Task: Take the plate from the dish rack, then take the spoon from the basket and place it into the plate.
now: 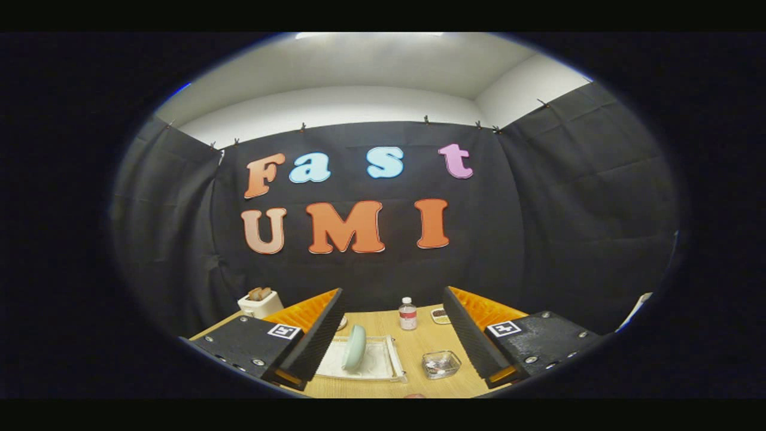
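A pale green plate (353,347) stands on edge in a white dish rack (383,365) on the wooden table, just ahead of my left finger. A small clear basket (441,364) with something dark inside sits to the right of the rack, between my fingers; I cannot make out the spoon in it. My gripper (392,335) is open and held high above the near table, fingers (317,335) wide apart with nothing between them.
A white toaster (260,302) with bread stands at the far left of the table. A small bottle (407,313) with a red label stands at the back middle, a small dish (440,315) beside it. Black cloth walls close the booth.
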Demonstrator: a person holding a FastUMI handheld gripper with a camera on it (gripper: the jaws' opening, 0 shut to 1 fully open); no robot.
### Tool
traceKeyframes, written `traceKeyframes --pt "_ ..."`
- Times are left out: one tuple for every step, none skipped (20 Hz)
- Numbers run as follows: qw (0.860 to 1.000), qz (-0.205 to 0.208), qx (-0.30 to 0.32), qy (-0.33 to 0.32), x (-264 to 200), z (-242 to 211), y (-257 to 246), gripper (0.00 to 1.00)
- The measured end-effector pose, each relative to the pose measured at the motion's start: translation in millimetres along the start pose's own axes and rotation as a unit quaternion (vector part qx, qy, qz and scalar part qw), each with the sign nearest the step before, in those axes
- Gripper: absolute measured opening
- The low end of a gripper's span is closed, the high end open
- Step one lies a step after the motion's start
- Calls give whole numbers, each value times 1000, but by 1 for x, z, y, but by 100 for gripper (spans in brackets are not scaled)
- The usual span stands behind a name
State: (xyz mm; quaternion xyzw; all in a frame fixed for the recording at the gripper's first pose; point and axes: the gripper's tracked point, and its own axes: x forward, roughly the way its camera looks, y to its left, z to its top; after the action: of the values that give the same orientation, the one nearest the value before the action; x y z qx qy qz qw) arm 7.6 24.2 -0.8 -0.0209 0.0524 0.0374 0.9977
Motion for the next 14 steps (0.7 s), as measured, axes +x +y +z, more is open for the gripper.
traceKeyframes --pt "1000 -1 0 7 1 -4 0 97" --pt "1000 -1 -1 16 3 -8 0 97" --pt "1000 -1 -4 23 4 -13 0 97" --pt "999 -4 -10 32 7 -18 -1 97" --pt "999 -7 -16 41 10 -24 -1 97" --pt "999 -6 -20 50 12 -30 1 97" --pt "998 -3 -22 59 16 -35 5 97" --pt "998 6 -21 67 19 -42 11 97" --pt "997 15 -22 75 23 -48 17 97" --pt "996 21 -25 86 29 -56 21 97" --pt "994 26 -29 99 34 -66 26 97" --pt "993 31 -34 111 40 -74 31 97" --pt "991 38 -38 123 47 -83 38 97" --pt "989 46 -42 135 53 -93 46 97"
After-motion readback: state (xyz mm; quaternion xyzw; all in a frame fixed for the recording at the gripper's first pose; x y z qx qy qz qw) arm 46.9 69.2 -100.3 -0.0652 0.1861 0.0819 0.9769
